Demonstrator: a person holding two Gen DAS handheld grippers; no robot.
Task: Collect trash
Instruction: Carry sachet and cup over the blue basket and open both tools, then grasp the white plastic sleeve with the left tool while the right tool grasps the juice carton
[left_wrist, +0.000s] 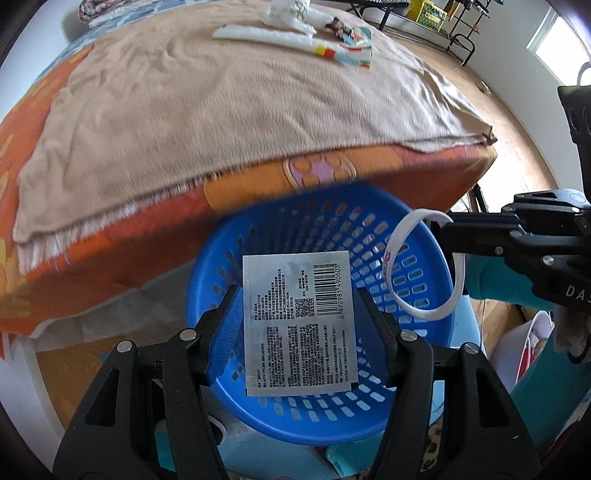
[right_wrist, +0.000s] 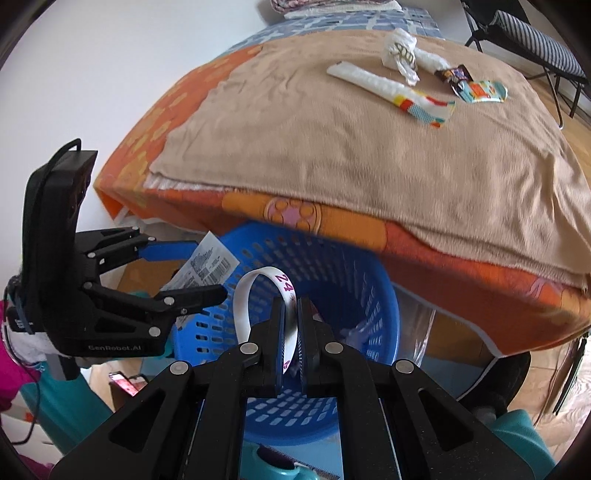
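A blue slotted basket (left_wrist: 424, 258) stands on the floor below the bed edge; it also shows in the right wrist view (right_wrist: 354, 280). My left gripper (left_wrist: 299, 295) is open over the basket, and a silver printed sachet (left_wrist: 299, 325) hangs loosely between its fingers; from the right wrist view the left gripper (right_wrist: 199, 273) and the sachet (right_wrist: 207, 266) appear at the basket's left rim. My right gripper (right_wrist: 291, 306) is shut on a white paper ring (right_wrist: 247, 295) above the basket; the ring (left_wrist: 402, 236) and right gripper (left_wrist: 439, 221) show at right in the left wrist view.
A bed with a tan blanket (left_wrist: 240, 99) overhangs the basket. More trash lies at its far side: white wrappers (right_wrist: 369, 79), a crumpled white bag (right_wrist: 400, 51), colourful wrappers (right_wrist: 480, 90). A chair (right_wrist: 535, 40) stands beyond. Teal items (right_wrist: 517, 435) sit by the basket.
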